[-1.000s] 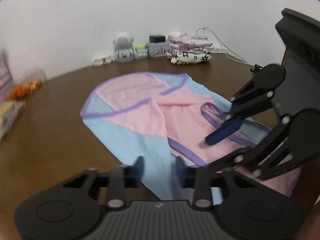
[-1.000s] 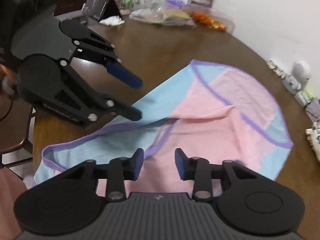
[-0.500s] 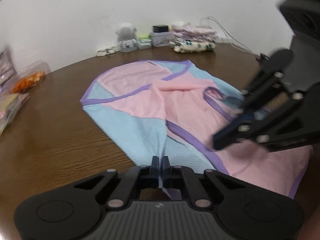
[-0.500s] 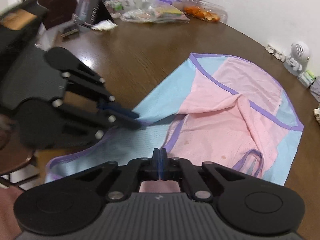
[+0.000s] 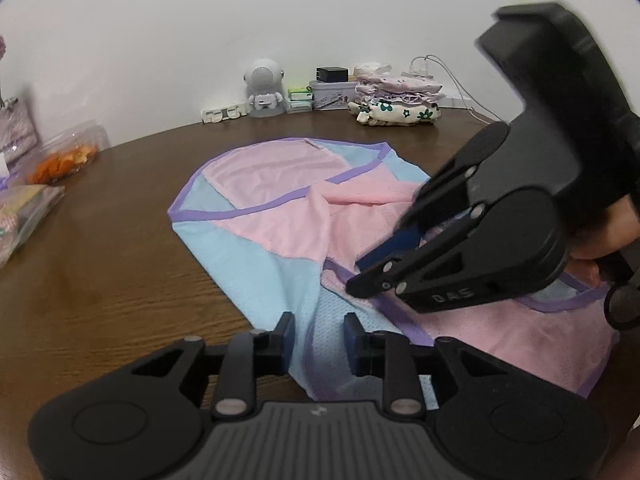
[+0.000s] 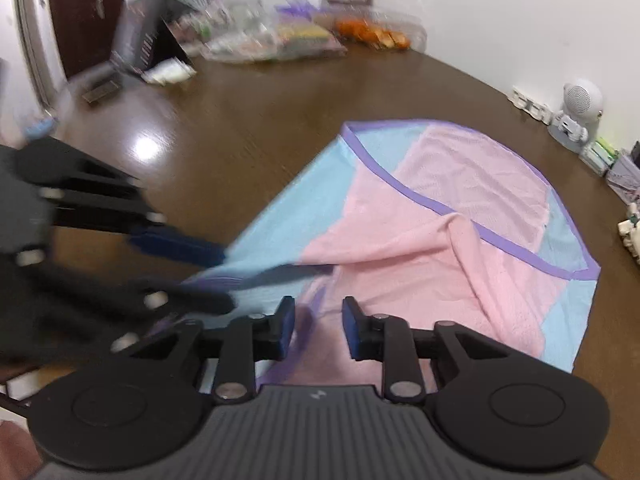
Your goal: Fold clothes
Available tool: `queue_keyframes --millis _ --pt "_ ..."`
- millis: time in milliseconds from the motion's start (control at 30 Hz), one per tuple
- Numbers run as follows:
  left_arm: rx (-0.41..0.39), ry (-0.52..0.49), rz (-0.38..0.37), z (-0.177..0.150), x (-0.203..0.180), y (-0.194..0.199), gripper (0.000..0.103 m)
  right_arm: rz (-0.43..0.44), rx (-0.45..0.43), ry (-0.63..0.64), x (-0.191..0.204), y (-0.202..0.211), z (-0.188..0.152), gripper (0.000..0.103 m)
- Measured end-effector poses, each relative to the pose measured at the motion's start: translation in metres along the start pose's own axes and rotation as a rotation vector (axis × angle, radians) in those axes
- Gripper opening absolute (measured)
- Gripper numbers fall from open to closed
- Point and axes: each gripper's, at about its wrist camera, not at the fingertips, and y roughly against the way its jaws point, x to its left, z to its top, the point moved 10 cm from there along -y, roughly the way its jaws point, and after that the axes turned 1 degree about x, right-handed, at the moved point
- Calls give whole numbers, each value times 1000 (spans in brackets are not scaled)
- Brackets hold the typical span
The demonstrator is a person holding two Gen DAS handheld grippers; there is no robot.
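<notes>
While pink-and-blue garment (image 5: 280, 216) with purple trim lies spread on brown bench (image 5: 100, 272), near corner rumpled, both tongs hover over that corner. Left tongs (image 5: 318, 338): released, jaws just reopened, blue mesh between pads, not pinched. Right tongs (image 6: 318, 330): jaws apart, just reopened, purple hem between pads, no grip. Folded clothes stack (image 5: 398, 98) at far wall, beside robot-shaped speaker (image 5: 263, 88).
</notes>
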Motion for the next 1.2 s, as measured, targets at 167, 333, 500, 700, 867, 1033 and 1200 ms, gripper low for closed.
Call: queue_keyframes --millis 167,333,500,700,867,1033,1200 --pt "-8 -16 9 -1 8 0 33 118 -12 -10 8 23 -7 2" --pt "-5 -46 -2 0 4 -9 32 249 -6 -103 4 44 -14 2" --pt "32 -72 -4 -8 5 -15 7 243 20 -135 -1 38 -23 8" --pt "-6 -41 19 -2 16 1 17 213 -99 -99 0 51 -6 21" --pt "21 -28 35 -3 23 -1 17 135 -112 164 34 40 10 21" --pt "11 47 6 -13 34 6 17 109 -50 318 42 9 17 21" --pt "-18 69 -7 -15 43 19 17 150 7 358 40 -10 19 21"
